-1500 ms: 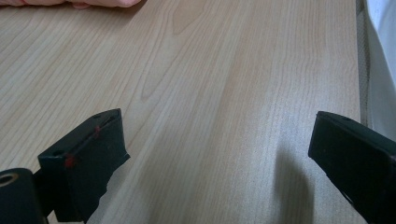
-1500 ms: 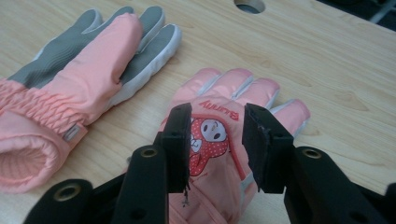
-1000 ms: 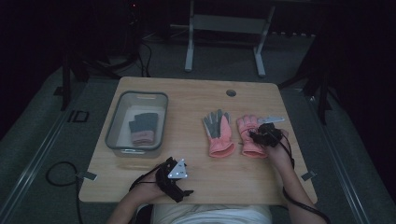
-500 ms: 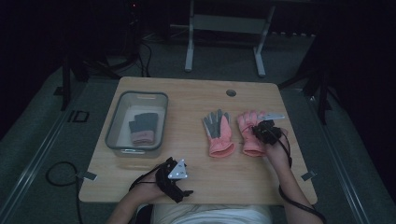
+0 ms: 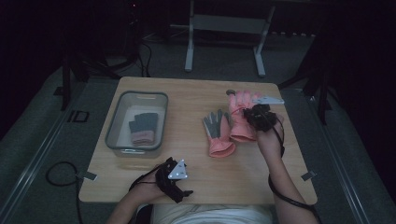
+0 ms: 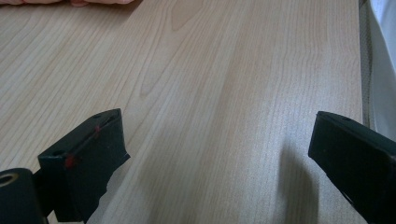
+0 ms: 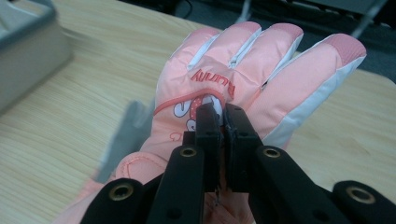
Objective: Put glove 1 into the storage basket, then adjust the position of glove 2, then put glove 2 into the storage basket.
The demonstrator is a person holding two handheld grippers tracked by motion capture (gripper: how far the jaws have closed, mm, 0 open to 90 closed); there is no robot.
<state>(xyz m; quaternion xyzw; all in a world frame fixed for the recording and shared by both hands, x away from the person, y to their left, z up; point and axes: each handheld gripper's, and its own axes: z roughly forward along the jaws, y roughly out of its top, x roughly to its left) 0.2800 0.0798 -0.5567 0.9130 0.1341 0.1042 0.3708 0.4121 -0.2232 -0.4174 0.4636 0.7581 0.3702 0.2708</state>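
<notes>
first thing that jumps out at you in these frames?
The pink glove pinched in the right gripper: the jaws are shut on the fabric on its back, at the table's right side. Just left of it a second pink glove lies flat, grey palm up. On the table's left, a clear bin holds a dark pair of gloves, while the left gripper rests open at the near edge.
</notes>
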